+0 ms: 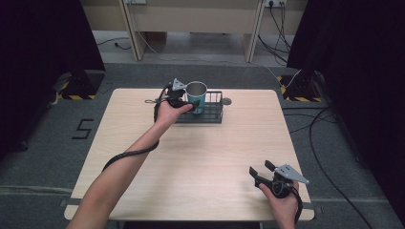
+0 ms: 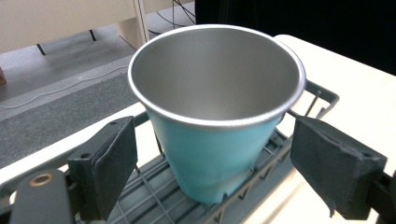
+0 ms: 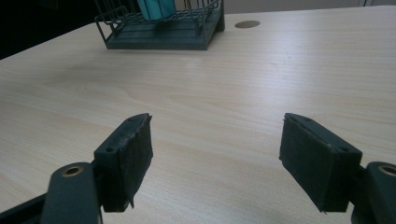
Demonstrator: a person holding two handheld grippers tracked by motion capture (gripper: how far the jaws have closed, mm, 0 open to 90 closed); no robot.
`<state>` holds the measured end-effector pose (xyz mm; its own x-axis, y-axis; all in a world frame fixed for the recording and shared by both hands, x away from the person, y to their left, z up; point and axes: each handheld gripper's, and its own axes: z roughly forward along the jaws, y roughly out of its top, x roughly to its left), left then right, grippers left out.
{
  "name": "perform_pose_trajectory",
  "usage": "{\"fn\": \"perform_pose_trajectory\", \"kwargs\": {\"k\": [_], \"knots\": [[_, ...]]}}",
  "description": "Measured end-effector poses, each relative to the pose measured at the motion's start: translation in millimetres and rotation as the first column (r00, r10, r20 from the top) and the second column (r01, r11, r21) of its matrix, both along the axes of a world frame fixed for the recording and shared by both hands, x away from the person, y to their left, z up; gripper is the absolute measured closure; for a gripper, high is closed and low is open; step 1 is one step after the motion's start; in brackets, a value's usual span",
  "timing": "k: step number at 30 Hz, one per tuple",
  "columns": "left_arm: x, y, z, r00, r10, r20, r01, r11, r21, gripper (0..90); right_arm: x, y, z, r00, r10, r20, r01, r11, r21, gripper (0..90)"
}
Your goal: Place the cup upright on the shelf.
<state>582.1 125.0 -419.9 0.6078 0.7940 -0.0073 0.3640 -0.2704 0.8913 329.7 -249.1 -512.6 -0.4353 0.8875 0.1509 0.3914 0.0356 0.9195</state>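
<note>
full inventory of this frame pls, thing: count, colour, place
cup: 1, teal outside, bare metal inside, upright in the rack, between the left claw's open jaws
rack: 1, dark grey wire, far middle of the table
table: 1, light wood, centre of the high view
grommet hole: 1, grey, in the tabletop just right of the rack
floor cables: several, black, right of the table
hazard-striped bases: 2, yellow and black, on the floor at both far corners
left claw: 1, black, open, either side of the cup
right claw: 1, black, open, over bare table at the near right
forearms: 2, entering from the bottom edge
</note>
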Motion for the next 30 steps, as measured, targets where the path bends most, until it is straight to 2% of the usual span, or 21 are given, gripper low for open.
{"fn": "perform_pose_trajectory", "kwargs": {"k": [30], "knots": [[-46.4, 39.3, 4.0, 0.9992, -0.014, 0.038, 0.015, 0.9999, -0.007, 14.3, -0.3, 0.2, -0.1, 1.0, -0.005, 0.002, 0.005, 1.0, -0.003, 26.1]]}}
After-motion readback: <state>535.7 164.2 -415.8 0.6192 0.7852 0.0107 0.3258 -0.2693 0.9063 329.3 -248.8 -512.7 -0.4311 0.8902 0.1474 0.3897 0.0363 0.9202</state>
